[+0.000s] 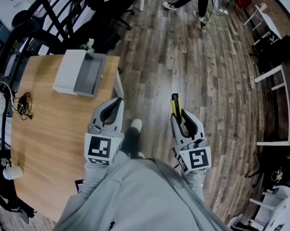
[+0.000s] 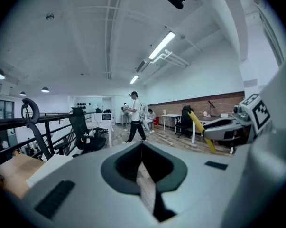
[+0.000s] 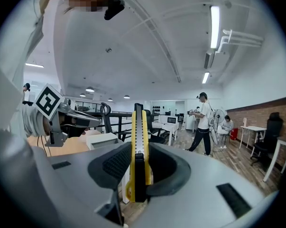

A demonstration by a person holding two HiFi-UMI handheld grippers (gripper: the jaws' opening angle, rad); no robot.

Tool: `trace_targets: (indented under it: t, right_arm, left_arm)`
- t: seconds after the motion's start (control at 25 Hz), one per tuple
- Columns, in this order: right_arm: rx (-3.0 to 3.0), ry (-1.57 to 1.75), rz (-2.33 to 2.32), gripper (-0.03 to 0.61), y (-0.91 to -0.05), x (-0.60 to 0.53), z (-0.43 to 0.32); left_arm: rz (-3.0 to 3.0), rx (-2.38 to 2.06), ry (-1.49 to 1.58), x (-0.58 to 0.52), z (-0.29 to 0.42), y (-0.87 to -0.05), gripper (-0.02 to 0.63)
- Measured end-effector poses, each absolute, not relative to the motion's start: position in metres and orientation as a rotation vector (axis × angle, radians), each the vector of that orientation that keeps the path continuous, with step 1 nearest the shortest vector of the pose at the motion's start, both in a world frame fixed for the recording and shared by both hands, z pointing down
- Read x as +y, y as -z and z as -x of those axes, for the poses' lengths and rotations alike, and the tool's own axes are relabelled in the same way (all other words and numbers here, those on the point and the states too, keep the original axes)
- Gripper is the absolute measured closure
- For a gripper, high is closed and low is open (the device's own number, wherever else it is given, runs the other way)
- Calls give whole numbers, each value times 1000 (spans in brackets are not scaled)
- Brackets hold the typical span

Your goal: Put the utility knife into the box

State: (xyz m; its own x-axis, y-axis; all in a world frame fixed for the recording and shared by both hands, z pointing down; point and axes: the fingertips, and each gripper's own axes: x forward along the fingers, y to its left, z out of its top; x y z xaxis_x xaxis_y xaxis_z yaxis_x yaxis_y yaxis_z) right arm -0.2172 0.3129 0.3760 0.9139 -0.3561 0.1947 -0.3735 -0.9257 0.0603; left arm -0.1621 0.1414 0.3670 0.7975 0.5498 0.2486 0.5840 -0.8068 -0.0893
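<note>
**Yellow-and-black utility knife held over the floor, off the worktop's right edge**

The right gripper has its jaws closed on the knife's body. The knife stands on edge between the pads, its tip reaching past the jaw tips. The left gripper has its jaws drawn together with the tips meeting and nothing between them. It hangs just beside the right edge of the light wooden worktop.

A white-and-grey open box lies at the worktop's far edge, near the far right corner, well apart from the knife. A coil of dark cable sits near the left edge, and a white mug is at the near left corner.

The floor is grey-brown wood plank. Black metal railing runs beyond the worktop's far edge, with black office chairs beside it. Farther off, a person in a white shirt walks past white tables set along a brick wall. Strip lights hang from the white ceiling.
</note>
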Motion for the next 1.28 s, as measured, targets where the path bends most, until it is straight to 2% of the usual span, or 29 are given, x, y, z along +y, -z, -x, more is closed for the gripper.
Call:
trace_targets:
  t: [0.28, 0.56, 0.96, 1.28]
  right_arm:
    - [-552, -285, -2961, 451, -369, 300, 123]
    - [-598, -320, -2943, 451, -373, 289, 54]
    - [-859, -377, -2832, 451, -387, 229, -13]
    - [-1294, -334, -2622, 451, -392, 151, -89]
  left_arm:
    - [2840, -959, 291, 137, 67, -361, 594]
    - [2869, -948, 314, 130, 2, -369, 594]
    - [2999, -671, 409, 61, -36, -389, 594]
    - [3094, -218, 412, -8, -60, -389, 594]
